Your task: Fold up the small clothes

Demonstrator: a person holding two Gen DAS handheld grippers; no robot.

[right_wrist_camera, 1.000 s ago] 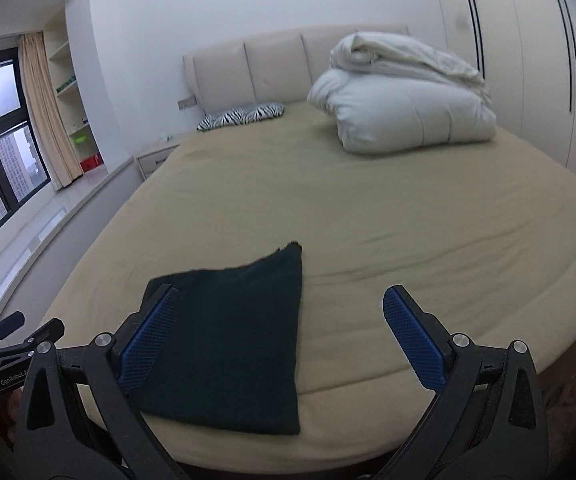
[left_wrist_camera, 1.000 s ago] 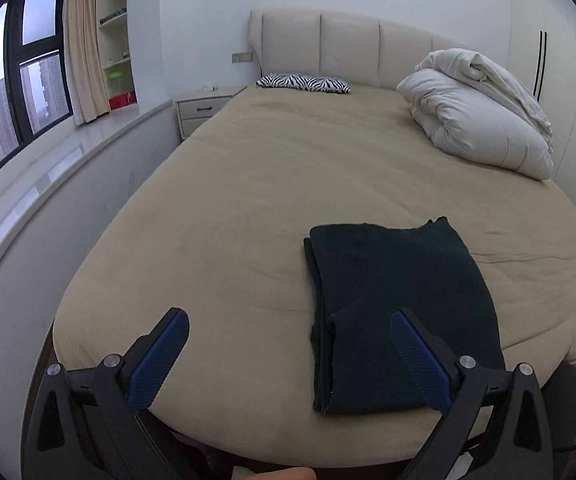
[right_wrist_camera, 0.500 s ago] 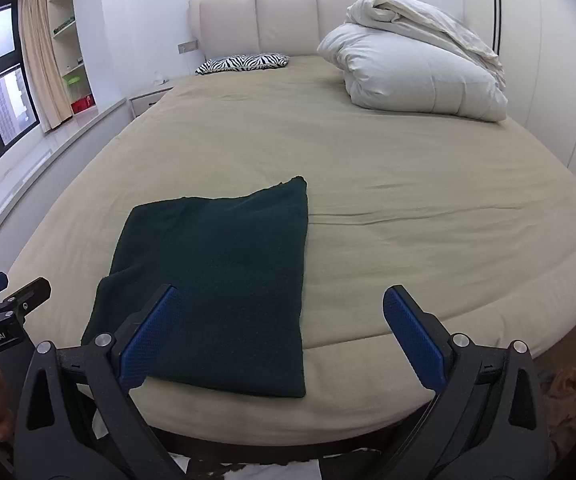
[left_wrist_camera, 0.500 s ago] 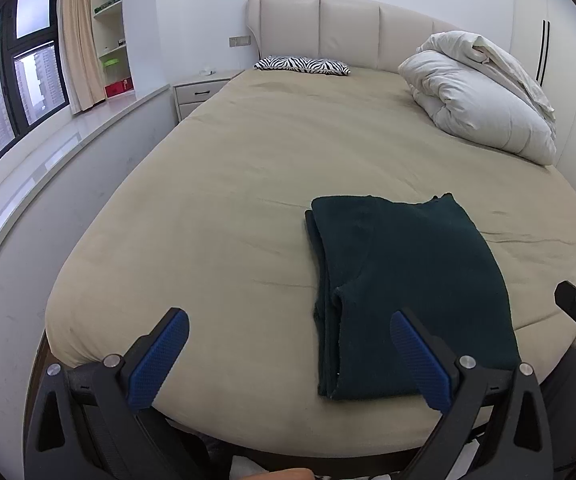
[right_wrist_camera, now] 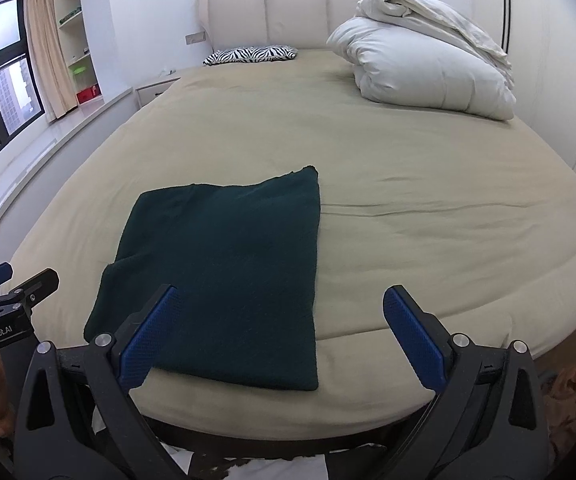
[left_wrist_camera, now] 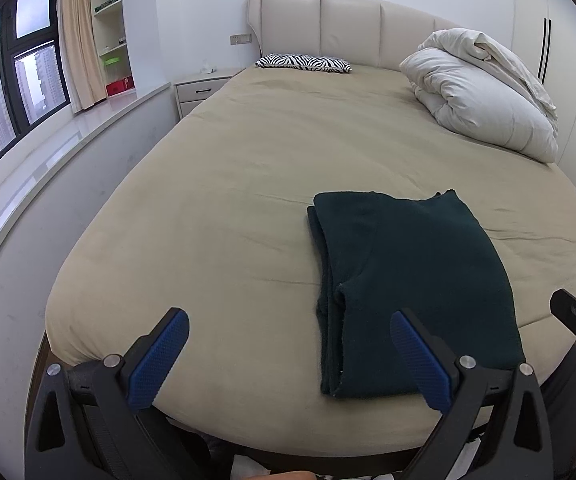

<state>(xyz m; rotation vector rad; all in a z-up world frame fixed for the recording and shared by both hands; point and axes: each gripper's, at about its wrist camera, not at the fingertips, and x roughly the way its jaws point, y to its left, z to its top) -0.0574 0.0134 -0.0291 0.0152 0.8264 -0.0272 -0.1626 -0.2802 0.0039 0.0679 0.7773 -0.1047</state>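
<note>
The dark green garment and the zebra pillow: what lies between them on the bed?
Nothing: between the dark green garment and the zebra pillow there is only bare beige sheet, shown in both wrist views.

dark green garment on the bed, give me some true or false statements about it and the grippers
1. The dark green garment lies folded flat on the bed. True.
2. The left gripper is shut on the garment. False: its jaws stand wide apart, holding nothing.
3. The right gripper is open. True.
4. The white duvet covers the garment. False: it sits bundled near the headboard, well apart.
5. A zebra-striped pillow lies by the headboard. True.
</note>
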